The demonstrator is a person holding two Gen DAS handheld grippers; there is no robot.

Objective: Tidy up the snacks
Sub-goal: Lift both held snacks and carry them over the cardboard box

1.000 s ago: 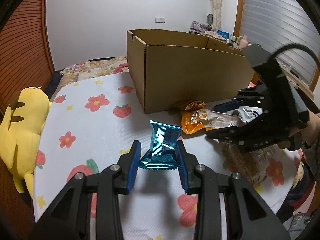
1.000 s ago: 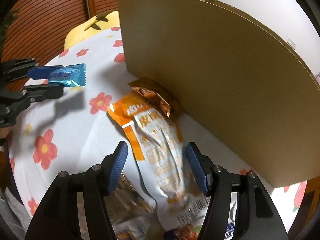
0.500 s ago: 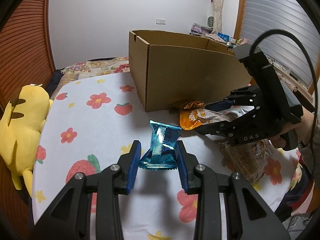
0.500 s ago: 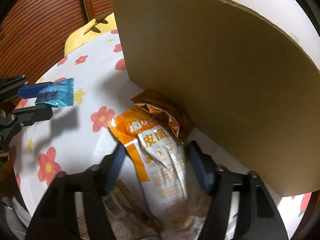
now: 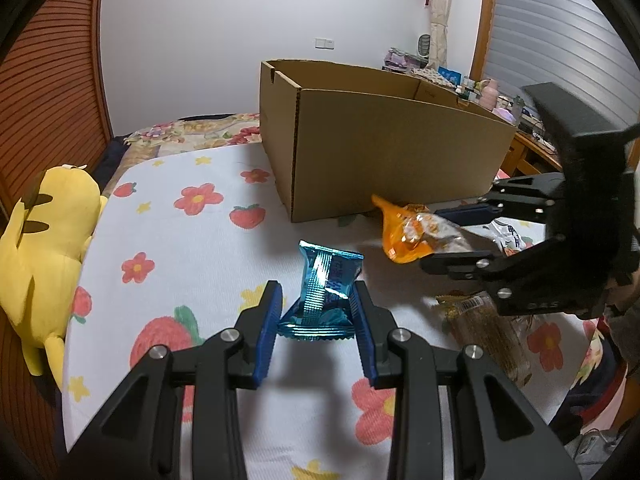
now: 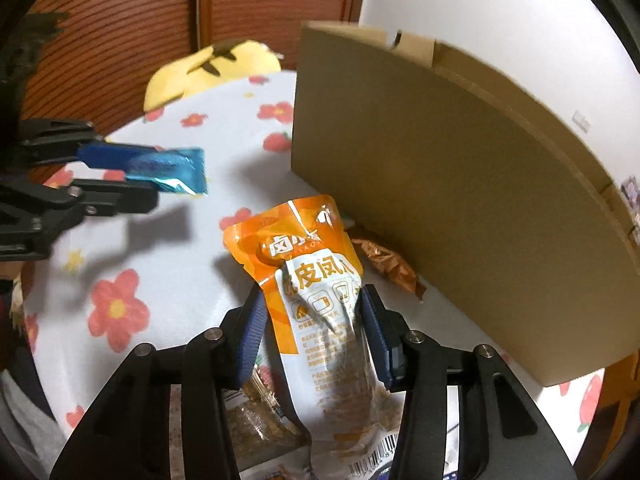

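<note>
A: Starting on the left, what's different from a second ago?

B: Nothing there. The left gripper (image 5: 316, 312) still clamps the blue packet (image 5: 326, 294) above the flowered cloth (image 5: 180, 248), unmoved.

A: And further right?

B: The right gripper (image 6: 312, 330) has just been closing, and its pads now pinch the orange pouch (image 6: 316, 288). A second ago the pouch lay flat by the cardboard box (image 5: 384, 148); now its top end stands clear of the cloth, so I'd say it is lifted and both snacks are ready for the box.

A: How does the pouch look?

B: Orange at the top, pale and printed below, crumpled where the pads squeeze it. A small brown packet (image 6: 390, 266) remains against the box wall.
</note>
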